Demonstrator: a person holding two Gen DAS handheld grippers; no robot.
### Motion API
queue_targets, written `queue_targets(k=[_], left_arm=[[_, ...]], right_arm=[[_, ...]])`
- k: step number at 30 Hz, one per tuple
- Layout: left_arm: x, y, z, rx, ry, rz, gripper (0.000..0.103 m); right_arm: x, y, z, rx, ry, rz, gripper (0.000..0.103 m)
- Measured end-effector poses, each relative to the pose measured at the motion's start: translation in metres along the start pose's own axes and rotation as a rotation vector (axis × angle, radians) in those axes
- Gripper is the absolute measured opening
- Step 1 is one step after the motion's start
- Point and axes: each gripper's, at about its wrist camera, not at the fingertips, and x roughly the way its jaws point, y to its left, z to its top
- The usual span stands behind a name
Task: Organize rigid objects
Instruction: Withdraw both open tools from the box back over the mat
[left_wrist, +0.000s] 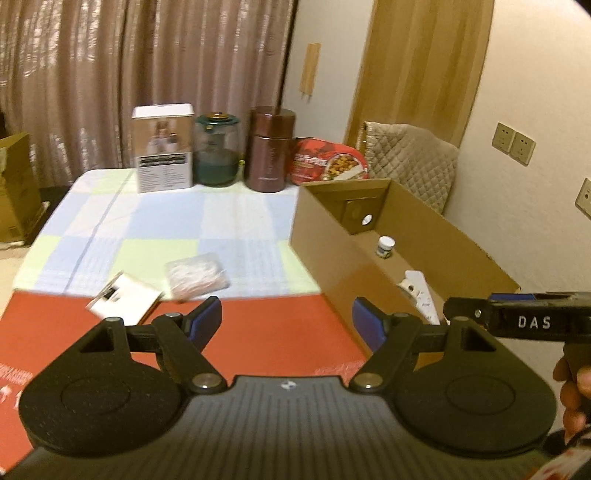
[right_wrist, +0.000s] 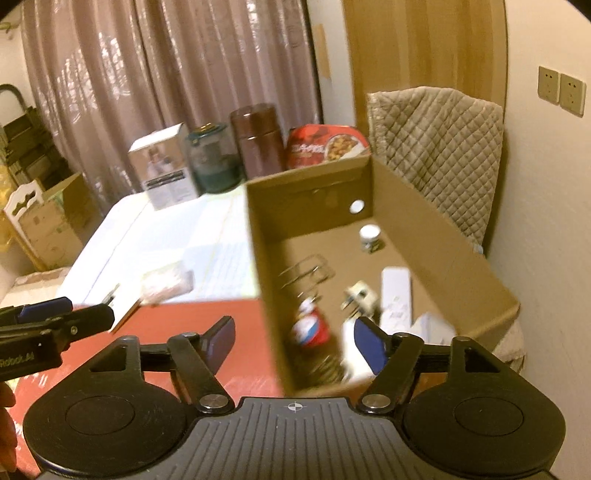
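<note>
An open cardboard box (left_wrist: 325, 236) (right_wrist: 266, 258) stands on the right of the table. Inside it lie a small white-capped jar (right_wrist: 369, 236), a white strip (right_wrist: 395, 291), a red and white cup (right_wrist: 310, 328), wire clips and a white adapter (right_wrist: 360, 295). On the table lie a clear plastic packet (left_wrist: 195, 275) (right_wrist: 164, 280) and a white card (left_wrist: 123, 301). My left gripper (left_wrist: 287, 323) is open and empty above a red board (left_wrist: 266, 328). My right gripper (right_wrist: 294, 339) is open and empty over the box's near left corner.
At the table's far edge stand a white carton (left_wrist: 164, 147), a green glass jar (left_wrist: 218, 147), a brown canister (left_wrist: 271, 147) and a red food pack (left_wrist: 328, 160). A quilted chair back (left_wrist: 413, 162) is behind the box. Cardboard boxes (right_wrist: 51, 221) stand on the floor at left.
</note>
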Motion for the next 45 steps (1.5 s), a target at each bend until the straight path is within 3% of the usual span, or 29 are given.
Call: queue_targets(k=[8, 15, 20, 30, 38, 45], left_arm=[[-0.046, 0.028, -0.023, -0.005, -0.005, 0.038, 0.076], [-0.068, 0.048, -0.039, 0.003, -0.002, 0.078, 0.079], [-0.072, 0.059, -0.045, -0.01, 0.004, 0.092, 0.081], [-0.072, 0.074, -0.051, -0.019, -0.002, 0.103, 0.095], [-0.063, 0.089, -0.053, -0.022, 0.018, 0.093, 0.096], [-0.062, 0.099, -0.049, 0.006, 0.027, 0.081, 0.096]], right_arm=[[-0.02, 0.049, -0.034, -0.041, 0.026, -0.005, 0.082], [-0.02, 0.072, -0.051, -0.061, 0.063, 0.023, 0.083], [-0.019, 0.088, -0.056, -0.093, 0.069, 0.039, 0.084], [-0.014, 0.095, -0.056, -0.11, 0.078, 0.041, 0.084], [-0.012, 0.095, -0.058, -0.108, 0.075, 0.057, 0.084], [-0.026, 0.102, -0.054, -0.139, 0.022, 0.071, 0.084]])
